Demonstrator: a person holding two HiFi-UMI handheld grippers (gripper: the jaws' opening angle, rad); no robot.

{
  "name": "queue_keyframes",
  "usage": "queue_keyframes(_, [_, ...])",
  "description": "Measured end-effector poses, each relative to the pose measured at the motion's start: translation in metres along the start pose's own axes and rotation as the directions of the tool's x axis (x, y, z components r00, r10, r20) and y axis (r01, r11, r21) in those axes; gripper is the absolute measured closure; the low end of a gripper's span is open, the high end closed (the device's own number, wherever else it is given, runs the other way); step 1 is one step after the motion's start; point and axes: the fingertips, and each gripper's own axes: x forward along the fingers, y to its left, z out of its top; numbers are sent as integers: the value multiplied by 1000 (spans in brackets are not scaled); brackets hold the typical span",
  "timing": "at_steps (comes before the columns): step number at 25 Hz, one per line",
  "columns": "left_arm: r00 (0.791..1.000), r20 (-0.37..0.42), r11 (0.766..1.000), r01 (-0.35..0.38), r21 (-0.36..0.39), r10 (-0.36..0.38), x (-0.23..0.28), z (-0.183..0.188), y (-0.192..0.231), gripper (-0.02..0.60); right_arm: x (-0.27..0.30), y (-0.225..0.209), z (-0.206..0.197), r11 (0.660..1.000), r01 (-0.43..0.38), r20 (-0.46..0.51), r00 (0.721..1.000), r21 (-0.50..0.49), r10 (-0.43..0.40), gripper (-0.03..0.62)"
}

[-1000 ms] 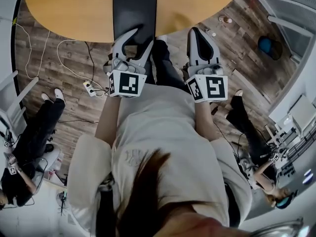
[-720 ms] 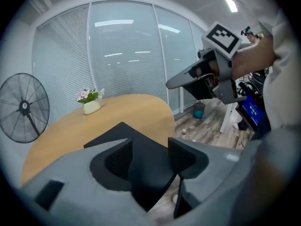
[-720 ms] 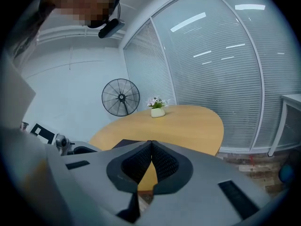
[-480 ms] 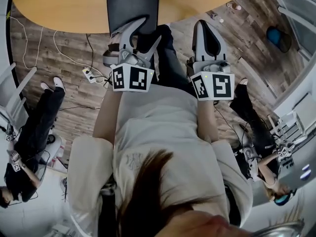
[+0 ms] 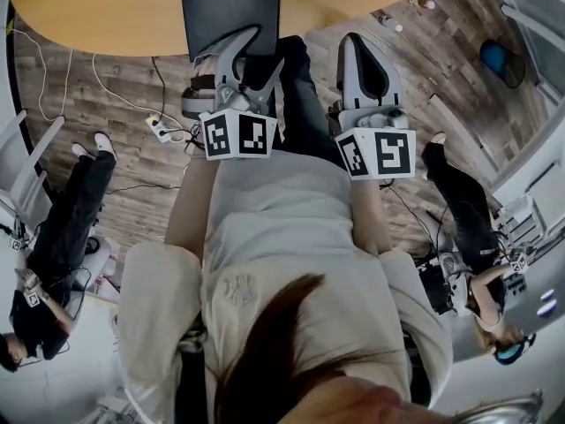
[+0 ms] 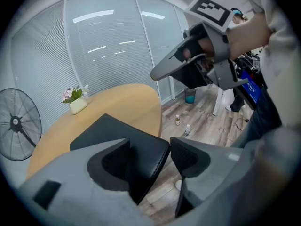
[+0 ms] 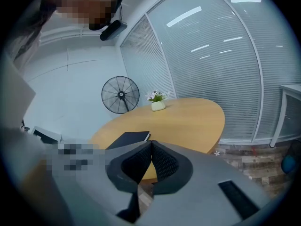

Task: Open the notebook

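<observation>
Notebook [image 5: 229, 3]: black, closed, lying flat at the near edge of the round wooden bench [image 5: 106, 16].

Left gripper [image 6: 149, 149]: pointing down at the notebook's near corner, jaws standing wide after just opening. The corner is showing in the gap, and the pads are not pressing on it.

Right gripper [image 7: 151, 147]: hovering to the right of the notebook, jaws sitting together pad against pad, gripping nothing.

Flower pot [image 7: 158, 105]: standing at the far side of the bench.

Fan [image 7: 121, 94]: standing beyond the bench.
</observation>
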Motion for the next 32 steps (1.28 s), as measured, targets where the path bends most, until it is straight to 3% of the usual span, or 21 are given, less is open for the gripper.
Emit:
queue_keyframes(3, [1000, -5, 1000, 5, -18, -5, 0, 1, 0, 304, 1, 2, 0, 1000, -9, -4, 1000, 1, 9, 591])
queue_keyframes(10, [1000, -1, 989, -3, -151, 3, -6, 0, 7, 293, 3, -1, -1, 1000, -14, -8, 1000, 4, 14, 591])
queue_keyframes(32, [999, 19, 972, -37, -233, 43, -26, 5, 18, 298, 8, 9, 8, 999, -45, -7, 999, -26, 45, 591])
